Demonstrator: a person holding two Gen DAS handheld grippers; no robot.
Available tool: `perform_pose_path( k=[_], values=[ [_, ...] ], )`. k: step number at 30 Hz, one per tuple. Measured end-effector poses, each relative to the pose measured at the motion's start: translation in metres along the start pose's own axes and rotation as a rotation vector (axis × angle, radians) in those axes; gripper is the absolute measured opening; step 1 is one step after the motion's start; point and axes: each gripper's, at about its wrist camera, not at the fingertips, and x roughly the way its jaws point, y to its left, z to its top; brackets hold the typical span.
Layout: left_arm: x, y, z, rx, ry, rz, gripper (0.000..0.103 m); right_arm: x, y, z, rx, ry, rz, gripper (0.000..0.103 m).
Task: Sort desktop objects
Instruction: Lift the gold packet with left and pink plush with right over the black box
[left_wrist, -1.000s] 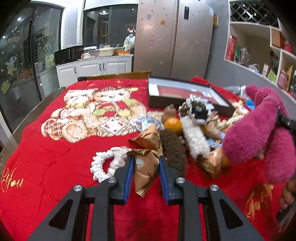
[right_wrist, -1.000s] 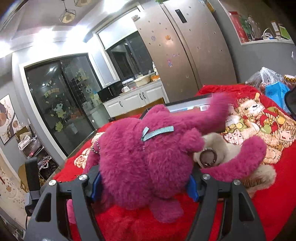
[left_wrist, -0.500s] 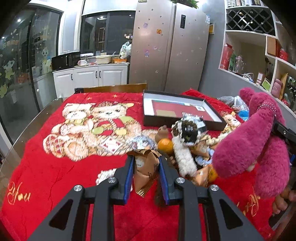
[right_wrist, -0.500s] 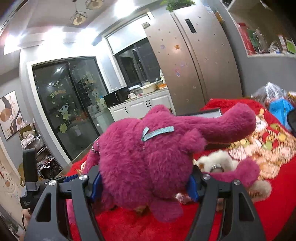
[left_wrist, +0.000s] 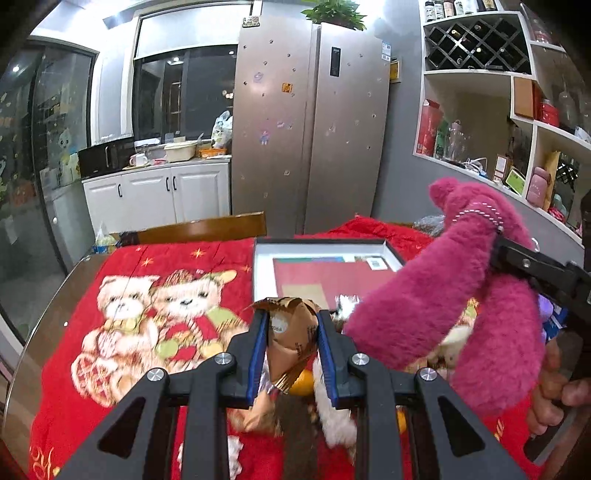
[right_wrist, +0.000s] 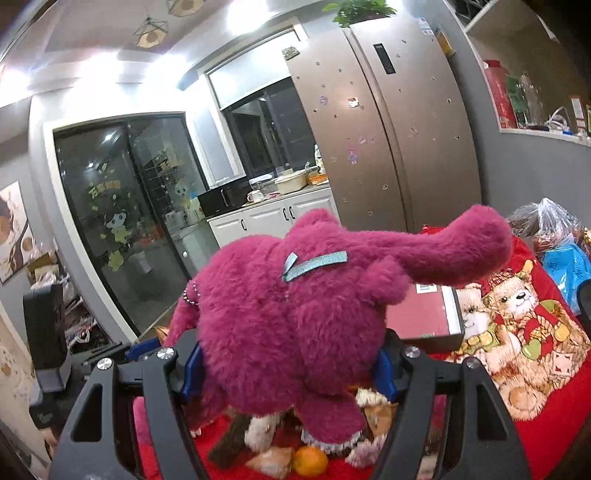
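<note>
My left gripper (left_wrist: 291, 334) is shut on a crumpled brown snack packet (left_wrist: 291, 338) and holds it above the table. My right gripper (right_wrist: 288, 363) is shut on a big magenta plush toy (right_wrist: 295, 317), which also fills the right side of the left wrist view as the plush toy (left_wrist: 436, 291), lifted off the pile. Below both lies a heap of small things: an orange (right_wrist: 310, 461), white and brown fluffy toys (left_wrist: 336, 421) and more wrappers. A black-framed shallow box (left_wrist: 325, 273) with a red inside lies farther back on the table.
A red blanket with teddy bears (left_wrist: 155, 321) covers the table. A wooden chair back (left_wrist: 199, 229) stands at the far edge. Plastic bags (right_wrist: 554, 236) lie at the table's right end. A hand (left_wrist: 554, 391) grips the right tool's handle. A fridge and shelves stand behind.
Both grippers have risen with their loads: the snack packet and the plush toy now hang higher over the pile, and the heap has sunk lower in both views.
</note>
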Motion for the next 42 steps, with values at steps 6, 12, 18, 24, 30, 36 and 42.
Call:
perform_pose_path(
  k=[6,12,18,24,30,36,42],
  values=[
    [0.041,-0.001,0.023,0.005,0.020,-0.011,0.027,0.036,-0.018,0.028,0.009,0.012,-0.060,0.072],
    [0.109,0.002,0.052,0.003,0.077,-0.010,0.027,0.094,-0.054,0.053,0.028,0.050,-0.135,0.072],
    [0.179,-0.003,0.076,0.015,0.124,0.004,0.027,0.157,-0.097,0.073,0.059,0.083,-0.201,0.072],
    [0.234,0.002,0.070,-0.010,0.198,-0.003,0.027,0.209,-0.130,0.078,0.072,0.118,-0.226,0.072],
    [0.265,0.007,0.056,0.016,0.261,0.009,0.027,0.256,-0.160,0.060,0.103,0.221,-0.267,0.072],
    [0.277,0.015,0.050,-0.038,0.316,-0.030,0.027,0.290,-0.173,0.036,0.087,0.339,-0.362,0.072],
    [0.280,0.018,0.049,-0.046,0.328,-0.022,0.027,0.309,-0.172,0.025,0.058,0.383,-0.399,0.072]
  ],
)
